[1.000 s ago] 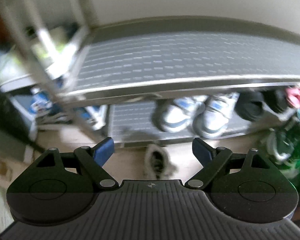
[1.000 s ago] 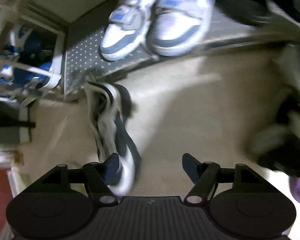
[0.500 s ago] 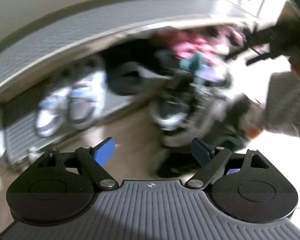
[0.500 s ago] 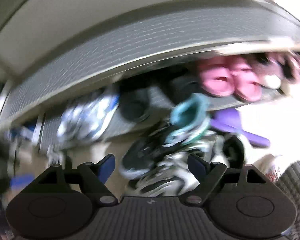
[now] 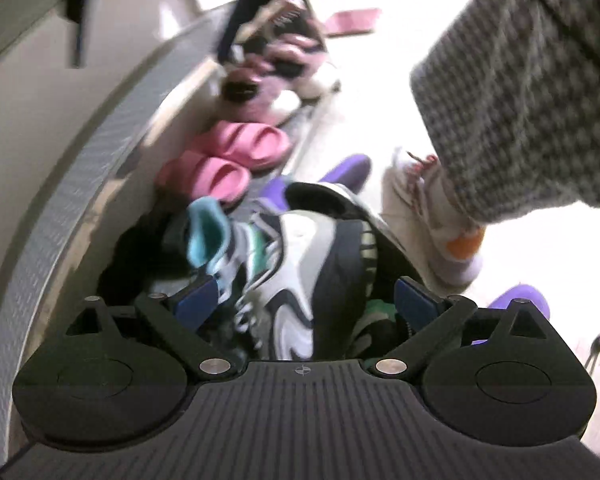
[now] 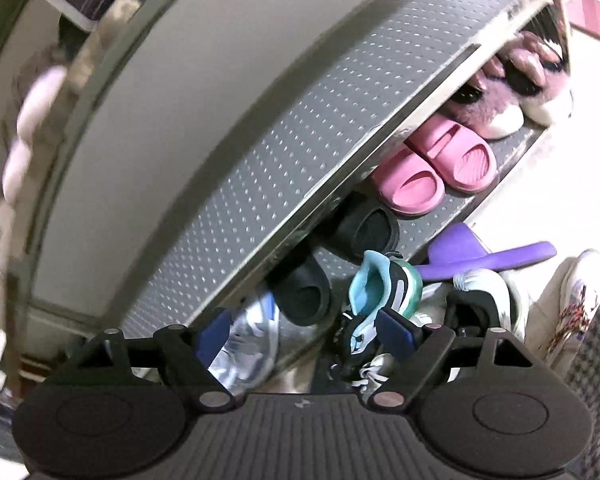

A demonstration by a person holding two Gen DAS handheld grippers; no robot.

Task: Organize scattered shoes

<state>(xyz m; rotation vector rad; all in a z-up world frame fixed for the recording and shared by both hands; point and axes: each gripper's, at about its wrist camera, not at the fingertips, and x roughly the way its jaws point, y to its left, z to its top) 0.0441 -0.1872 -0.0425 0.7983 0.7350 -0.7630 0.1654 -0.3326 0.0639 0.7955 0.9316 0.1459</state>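
Black ribbed hand-held gripper [image 5: 306, 304], blue pads [image 5: 194, 302]; houndstooth trouser leg [image 5: 520, 92]

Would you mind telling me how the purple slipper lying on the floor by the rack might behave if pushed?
The purple slipper looks thin and flat, so probably light and bendy. Its smooth surface suggests it would slide on the floor rather than roll. It lies against the sneaker pile, which may block it.

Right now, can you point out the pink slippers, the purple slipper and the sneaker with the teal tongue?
pink slippers [image 6: 440, 168]: right wrist view, on the toe strap.
purple slipper [image 6: 496, 256]: right wrist view, on its flat sole.
sneaker with the teal tongue [image 5: 206, 232]: left wrist view, on the tongue.
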